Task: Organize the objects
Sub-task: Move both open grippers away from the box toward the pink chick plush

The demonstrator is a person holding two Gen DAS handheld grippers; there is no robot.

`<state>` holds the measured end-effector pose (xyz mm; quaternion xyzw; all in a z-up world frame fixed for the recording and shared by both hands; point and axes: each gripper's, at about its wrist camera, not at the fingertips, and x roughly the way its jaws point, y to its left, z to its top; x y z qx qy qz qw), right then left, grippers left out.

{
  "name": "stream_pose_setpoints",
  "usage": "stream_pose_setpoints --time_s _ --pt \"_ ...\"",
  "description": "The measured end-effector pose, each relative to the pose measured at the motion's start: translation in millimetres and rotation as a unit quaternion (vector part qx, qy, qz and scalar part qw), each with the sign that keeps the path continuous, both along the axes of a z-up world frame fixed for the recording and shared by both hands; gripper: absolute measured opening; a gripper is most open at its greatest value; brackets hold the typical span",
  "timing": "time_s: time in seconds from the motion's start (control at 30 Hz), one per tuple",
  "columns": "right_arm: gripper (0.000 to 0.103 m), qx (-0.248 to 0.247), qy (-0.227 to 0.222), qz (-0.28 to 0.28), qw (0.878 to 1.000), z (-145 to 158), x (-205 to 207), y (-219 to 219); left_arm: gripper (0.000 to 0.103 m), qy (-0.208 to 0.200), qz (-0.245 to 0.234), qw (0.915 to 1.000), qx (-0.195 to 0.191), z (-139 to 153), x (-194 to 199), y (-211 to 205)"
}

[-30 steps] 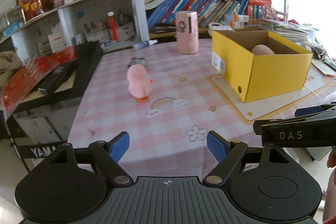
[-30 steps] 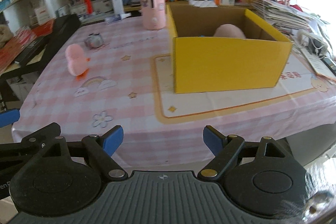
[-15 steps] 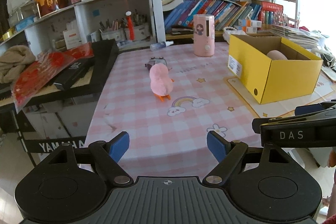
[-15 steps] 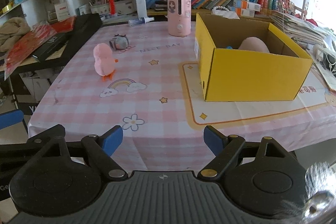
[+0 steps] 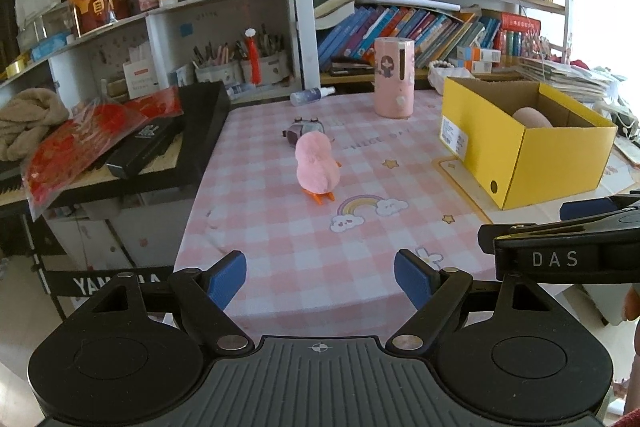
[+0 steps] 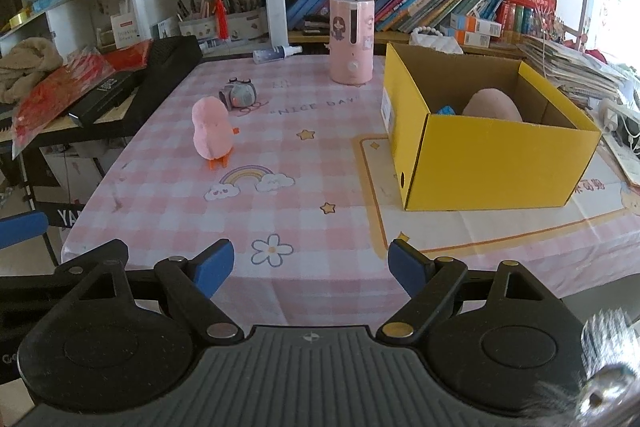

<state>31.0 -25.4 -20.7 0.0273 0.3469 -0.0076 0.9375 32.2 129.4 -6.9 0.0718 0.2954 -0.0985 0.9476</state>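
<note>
A pink plush chick [image 5: 317, 163] [image 6: 211, 131] with orange feet stands on the pink checked tablecloth [image 5: 320, 251]. A small grey toy camera [image 5: 302, 129] [image 6: 239, 94] lies just behind it. A yellow cardboard box [image 5: 528, 143] [image 6: 484, 147] at the right holds a pinkish rounded toy [image 6: 492, 105] and something blue. My left gripper [image 5: 320, 277] is open and empty, off the table's near edge. My right gripper [image 6: 310, 269] is open and empty at the near edge; its arm also shows in the left wrist view [image 5: 560, 251].
A tall pink cylinder [image 5: 393, 83] [image 6: 352, 45] stands at the table's back, with a small spray bottle [image 5: 312, 95] lying near it. A black keyboard [image 5: 168, 143] with red packaging lies left of the table. Bookshelves [image 5: 420, 23] fill the background.
Both grippers have drawn back and risen away from the table, so the chick and box look farther off. Both jaws stay open. Nothing on the table has moved.
</note>
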Motion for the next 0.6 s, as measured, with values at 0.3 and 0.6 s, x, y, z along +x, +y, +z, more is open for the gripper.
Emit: stream_pose_setpoints --time_s 0.3,0.6 --pt "0.084 -0.001 0.001 -0.002 1.000 0.5 6.1 -0.3 0.084 0.005 0.002 1.0000 -0.001 -1.2 6.6 -0.2" --pt "0.084 0.006 0.015 0.013 1.000 -8.4 30.0 0.4 0.084 0.020 0.020 0.9996 0.003 -7.5 27.6 -0.3"
